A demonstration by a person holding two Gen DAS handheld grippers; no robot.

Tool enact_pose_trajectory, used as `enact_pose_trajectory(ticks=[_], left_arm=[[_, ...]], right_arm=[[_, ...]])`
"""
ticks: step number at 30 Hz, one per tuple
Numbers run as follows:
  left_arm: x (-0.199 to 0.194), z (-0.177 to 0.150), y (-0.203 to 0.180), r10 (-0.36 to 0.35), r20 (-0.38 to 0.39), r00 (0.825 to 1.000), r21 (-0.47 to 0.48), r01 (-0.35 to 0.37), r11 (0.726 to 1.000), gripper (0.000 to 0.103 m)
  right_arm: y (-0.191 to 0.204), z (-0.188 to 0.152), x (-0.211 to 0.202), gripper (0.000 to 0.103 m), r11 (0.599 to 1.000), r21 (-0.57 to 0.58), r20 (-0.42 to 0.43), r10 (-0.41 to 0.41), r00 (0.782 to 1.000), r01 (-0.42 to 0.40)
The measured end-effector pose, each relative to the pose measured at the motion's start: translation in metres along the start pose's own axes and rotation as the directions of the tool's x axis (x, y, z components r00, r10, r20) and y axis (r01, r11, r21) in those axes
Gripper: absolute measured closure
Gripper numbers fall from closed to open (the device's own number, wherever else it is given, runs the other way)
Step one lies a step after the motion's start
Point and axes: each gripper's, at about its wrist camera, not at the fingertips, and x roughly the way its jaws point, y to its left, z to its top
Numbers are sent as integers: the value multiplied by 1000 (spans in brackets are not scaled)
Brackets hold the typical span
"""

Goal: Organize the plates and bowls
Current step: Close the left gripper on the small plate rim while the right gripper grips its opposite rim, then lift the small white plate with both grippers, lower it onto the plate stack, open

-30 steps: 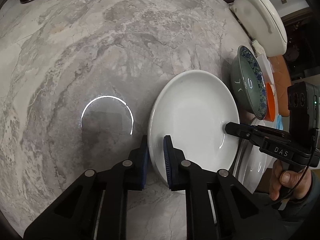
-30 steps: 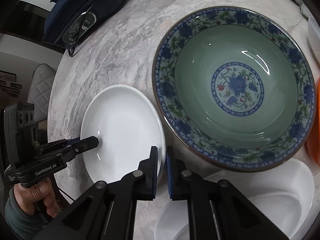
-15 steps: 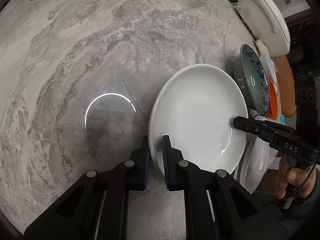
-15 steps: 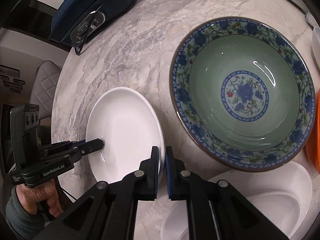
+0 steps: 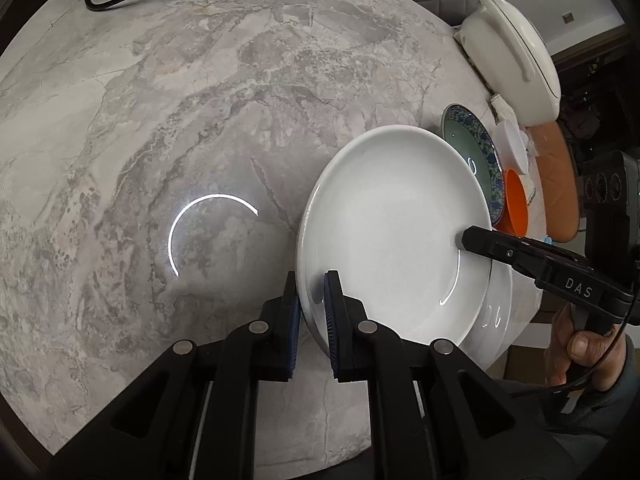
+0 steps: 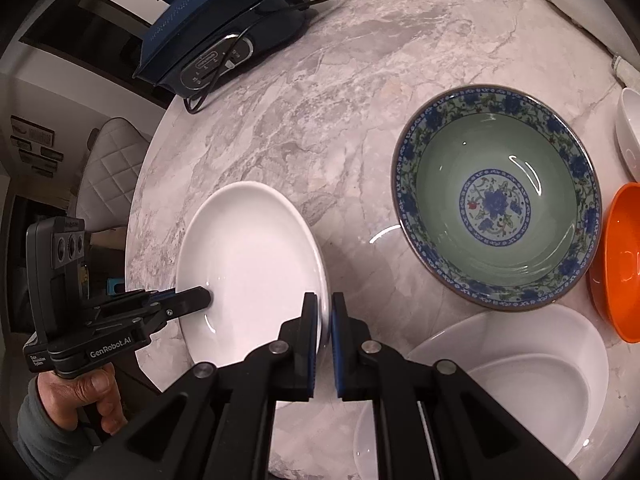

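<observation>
A grey-veined marble table [image 5: 168, 128] spreads under everything, round at its edge. At its far edge sits a dark blue electric cooker [image 6: 224, 36] with a black cord, and to the right side a cream lidded pot [image 5: 512, 56] sits at the rim. Nearer, a large green bowl with a blue floral border [image 6: 496, 196] stands upright on the marble, with an orange bowl [image 6: 620, 264] just beside it and a small white bowl [image 6: 630, 136] past that. A white oval dish [image 6: 516, 364] lies close to the right gripper's side, at the near edge of the table. The white plate [image 5: 392, 232] is held between the two grippers, tilted, over the near part of the table; in the left wrist view its right edge overlaps the white oval dish. The left gripper [image 5: 310, 320] has its blue-padded fingers [image 5: 330, 312] closed on the plate's near rim, one pad inside and one outside. The right gripper [image 6: 324, 336] likewise pinches the opposite rim, its fingers nearly together with only the plate's edge between them.
</observation>
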Motion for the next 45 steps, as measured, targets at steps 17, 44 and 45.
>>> enact_pose_trajectory(ticks=[17, 44, 45], left_arm=[[-56, -38, -50, -32, 56, 998, 18, 31, 999, 93], [79, -97, -239, 7, -120, 993, 74, 2, 997, 93], [82, -99, -239, 11, -121, 993, 67, -3, 998, 93]], right_arm=[[3, -28, -54, 94, 999, -12, 57, 33, 998, -32], [-181, -93, -104, 94, 1000, 23, -62, -4, 998, 6], [-181, -94, -102, 94, 1000, 12, -68, -4, 998, 5]])
